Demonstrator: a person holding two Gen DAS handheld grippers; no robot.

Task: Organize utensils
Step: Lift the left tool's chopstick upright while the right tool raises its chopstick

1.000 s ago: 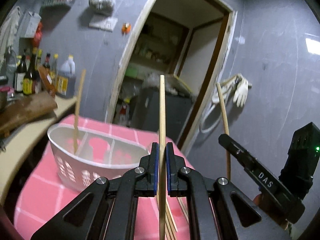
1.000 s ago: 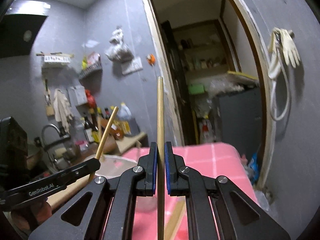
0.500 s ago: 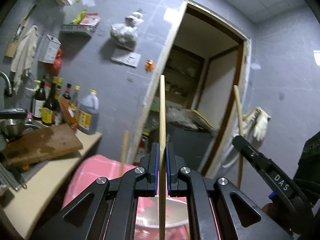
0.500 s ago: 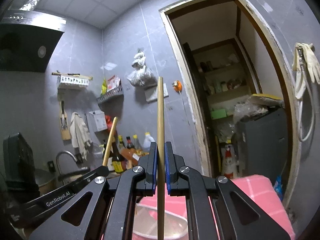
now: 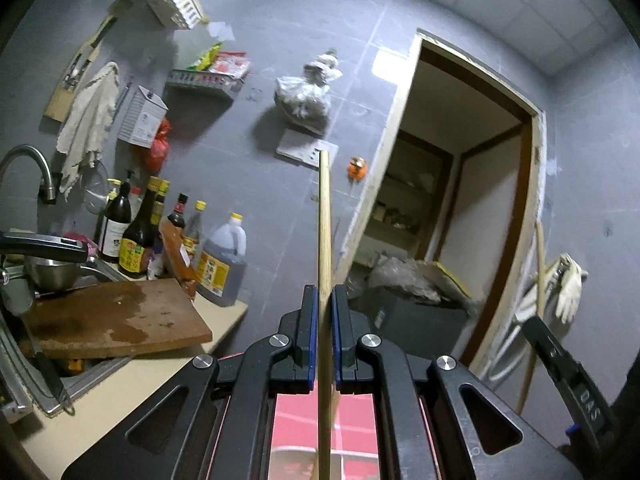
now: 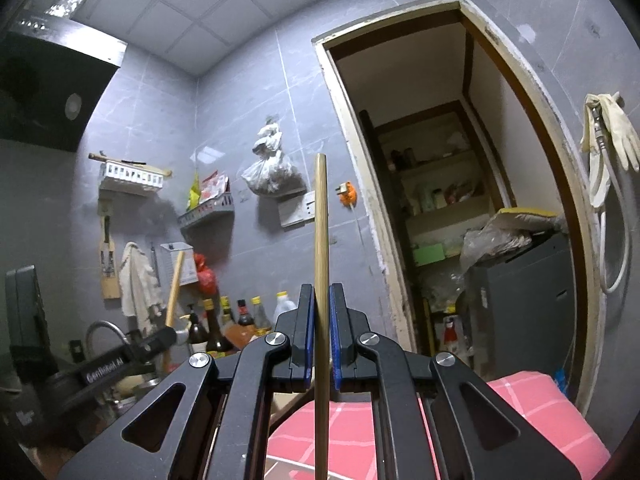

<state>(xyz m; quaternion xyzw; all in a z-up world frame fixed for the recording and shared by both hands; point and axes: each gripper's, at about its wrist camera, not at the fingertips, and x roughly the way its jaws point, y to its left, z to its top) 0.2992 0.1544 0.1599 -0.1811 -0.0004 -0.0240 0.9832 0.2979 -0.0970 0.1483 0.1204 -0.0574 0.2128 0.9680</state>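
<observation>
The left gripper (image 5: 324, 320) is pinched tight on a light chopstick (image 5: 324, 240), a slim, smooth wooden rod standing upright between its flat blue pads, its blunt top reaching up across the grey tiled wall. The right gripper (image 6: 319, 320) is clamped the same way on a darker chopstick (image 6: 321, 240), also upright, round in section and slightly olive-brown. Both tools are matte black plastic with angular, triangular cut-outs and shiny round bolts.

Taking the doorway (image 5: 460, 208) as the landmark: in the left wrist view the light chopstick stands just left of its pale, chipped wooden frame. Further left of the doorway a worn, stained wooden cutting board (image 5: 116, 316) lies on a beige counter, with a cluster of dark glass bottles (image 5: 136, 236) and a plastic jug (image 5: 222, 264) of brown liquid behind it. A curved metal faucet (image 5: 28, 168) rises at the far left. Right of the doorway a pale rubber glove (image 5: 570, 288) hangs limp on the wall, and the other tool's black finger pokes in below it.

Below the doorway, a pink checked tablecloth (image 6: 532, 404) covers the table. A white container's rim shows blurred under the left tool.
</observation>
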